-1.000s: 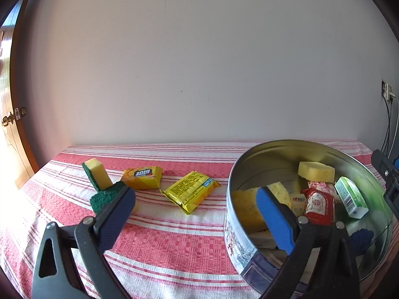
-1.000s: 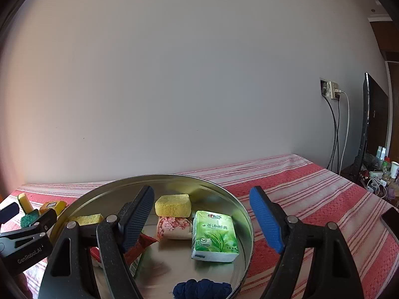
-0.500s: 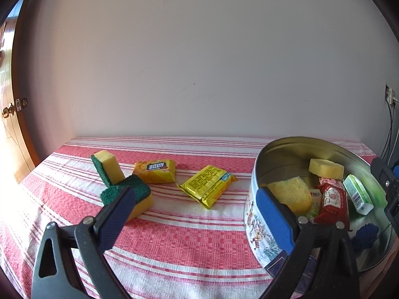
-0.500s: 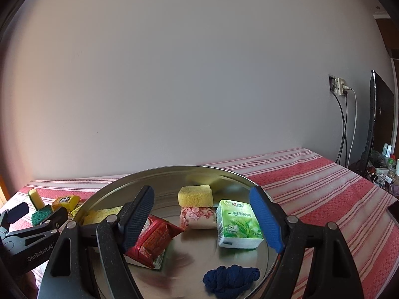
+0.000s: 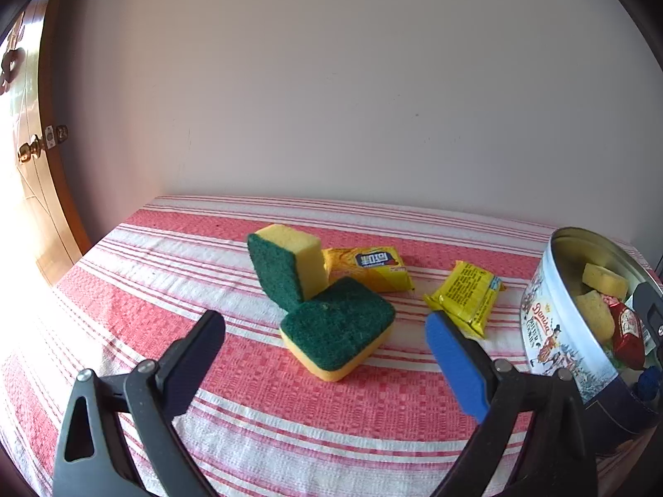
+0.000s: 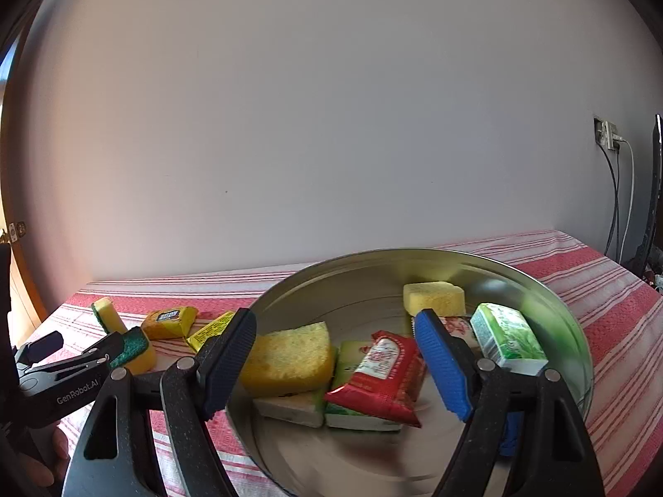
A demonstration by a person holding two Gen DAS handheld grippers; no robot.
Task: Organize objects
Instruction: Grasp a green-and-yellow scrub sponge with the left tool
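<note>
My left gripper (image 5: 325,341) is open and empty, low over the striped cloth, with a flat green-topped sponge (image 5: 337,333) lying just ahead between its fingers. A second sponge (image 5: 286,271) leans upright behind it. Two yellow snack packets (image 5: 369,267) (image 5: 466,298) lie beyond. The round cookie tin (image 5: 551,343) stands at the right. My right gripper (image 6: 335,360) is open and empty above the tin (image 6: 580,356), which holds yellow sponges (image 6: 290,358), a red packet (image 6: 381,377), a green tissue pack (image 6: 505,335) and a blue item.
A plain wall runs behind the table. A wooden door (image 5: 25,165) is at the far left. A wall socket with cables (image 6: 609,141) and a dark screen edge (image 6: 654,190) are at the far right. The left gripper also shows in the right wrist view (image 6: 62,368).
My left gripper has swung left, away from the tin and toward the sponges, which now sit centred ahead. My right gripper has shifted over the tin, and the tin's contents appear nearer.
</note>
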